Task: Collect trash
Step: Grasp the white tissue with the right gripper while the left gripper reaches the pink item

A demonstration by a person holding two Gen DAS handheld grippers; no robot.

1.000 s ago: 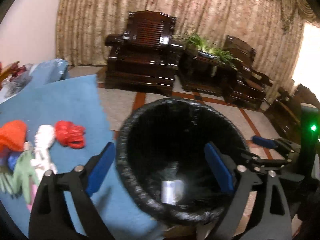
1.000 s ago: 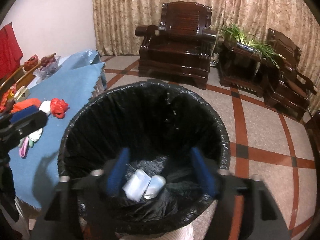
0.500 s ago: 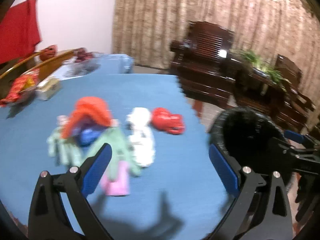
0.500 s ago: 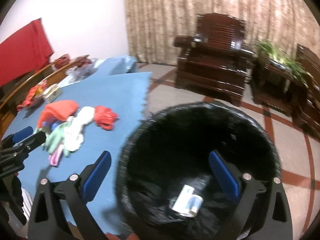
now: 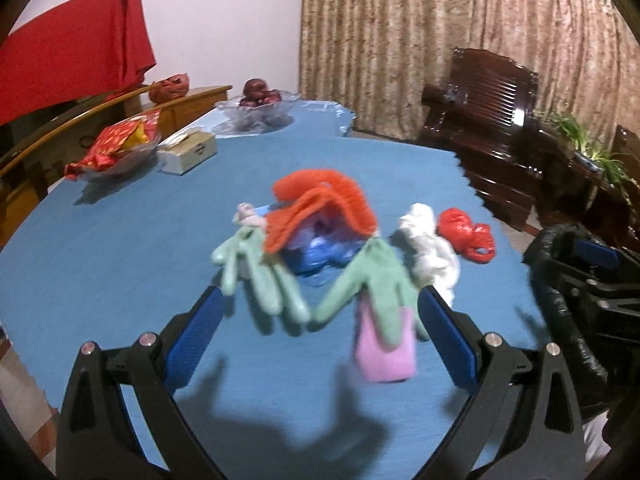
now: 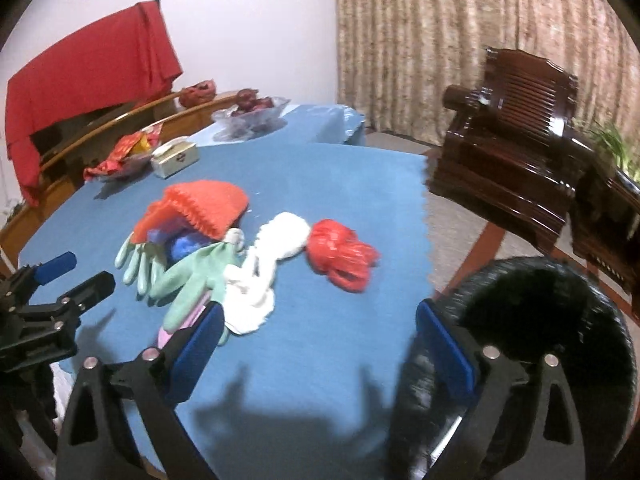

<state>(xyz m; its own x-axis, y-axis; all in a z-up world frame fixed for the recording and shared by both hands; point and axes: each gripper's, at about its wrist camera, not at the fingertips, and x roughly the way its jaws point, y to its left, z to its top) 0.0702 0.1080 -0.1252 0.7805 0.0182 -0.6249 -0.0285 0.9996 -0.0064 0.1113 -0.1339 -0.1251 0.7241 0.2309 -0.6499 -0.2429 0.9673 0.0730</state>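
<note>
Hovering claws: both hung above the blue-covered worktop (image 5: 120, 240), pointed down at a slant toward the heap of trash.
Left claw (image 5: 318, 334): stood wide with nothing between its blue pads; the two pale green gloves (image 5: 360, 284) and the pink piece (image 5: 386, 354) lay on the cloth just ahead of and between its fingertips, apart from them.
Right claw (image 6: 320, 342): stood wide and empty, its jaws having just eased in a little; its left pad sat in front of the white crumpled wad (image 6: 264, 276), while its right pad overlapped the rim of the black bin (image 6: 560, 320).
Trash heap: sat near the middle of the worktop, well short of the bin at the worktop's right edge.
Orange piece (image 6: 204, 208): ribbed, knitted-looking, arched over a blue crumpled bag (image 6: 184, 246).
Gloves: soft, limp, fingers splayed toward the claws.
White wad: lumpy and long, lying between the gloves and the red bag (image 6: 340, 256).
Red bag: thin crinkled plastic, bunched into a ball, nearest the worktop's scalloped edge.
Bin: round, lined with a glossy black bag.
Far side of worktop: a small cream box (image 5: 188, 154) and two glass bowls, one with red wrappers (image 5: 116, 148), one with dark fruit (image 5: 258, 96).
</note>
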